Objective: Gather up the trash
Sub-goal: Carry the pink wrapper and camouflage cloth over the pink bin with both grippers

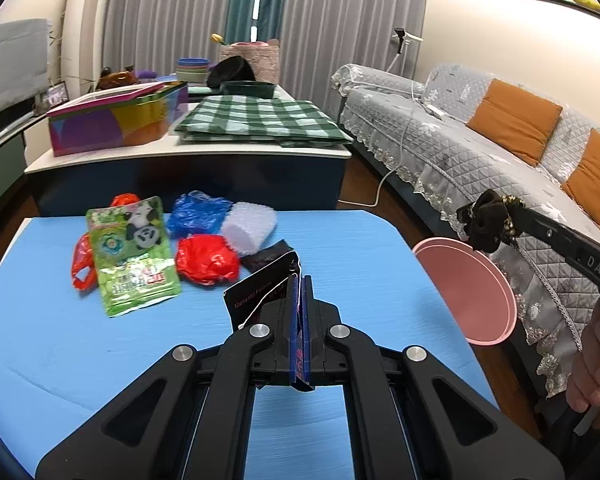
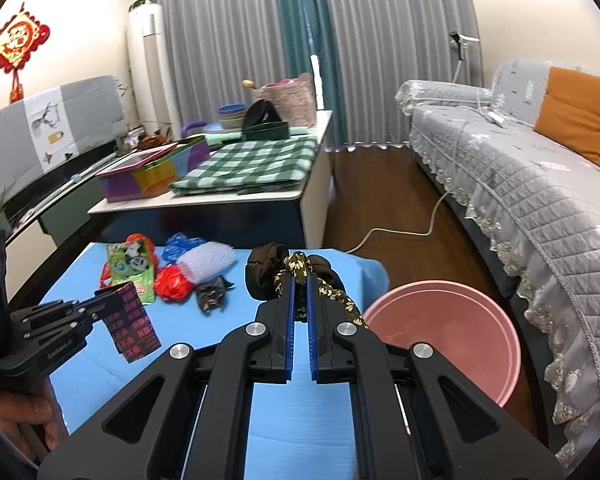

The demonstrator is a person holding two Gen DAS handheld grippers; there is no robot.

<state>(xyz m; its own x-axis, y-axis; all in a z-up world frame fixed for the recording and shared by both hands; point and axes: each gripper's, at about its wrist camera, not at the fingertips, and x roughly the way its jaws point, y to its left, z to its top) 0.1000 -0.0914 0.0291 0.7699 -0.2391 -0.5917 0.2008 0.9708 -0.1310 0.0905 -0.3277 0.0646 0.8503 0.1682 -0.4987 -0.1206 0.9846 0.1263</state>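
Curtained and lined with a grey quilted sofa (image 2: 540, 184), the living room is framing a low blue foam-topped table (image 1: 360, 248) where both tools are working.

The left gripper (image 1: 300, 284) is clamping its blue pads tight on a flat black printed wrapper (image 1: 260, 288), which is sticking out ahead of and to the left of its fingertips. Gripping the packet by one edge is letting the rest hang free, which should make it easy to drop.

The right gripper (image 2: 300, 284) is pinching a bunched dark brown fabric scrunchie with a gold-flecked tie (image 2: 296, 268) right at its fingertips, jaws nearly closed, with the cloth bulging out ahead of the tips and trailing down to the right.

Just below and to the right of the right gripper, a round pink plastic bin (image 2: 496, 320) is standing off the table's edge, presumably placed there so collected pieces can fall straight in. Both tools appear to be carrying their loads toward it.

Well ahead and to the left of both grippers, more trash is waiting in a cluster: a green panda-printed pouch (image 1: 134, 252), a crumpled red plastic bag (image 1: 206, 258), a crumpled blue plastic bag (image 1: 198, 212), a white bubble-wrap roll (image 1: 250, 222) and a small crumpled black wrapper (image 1: 266, 254).
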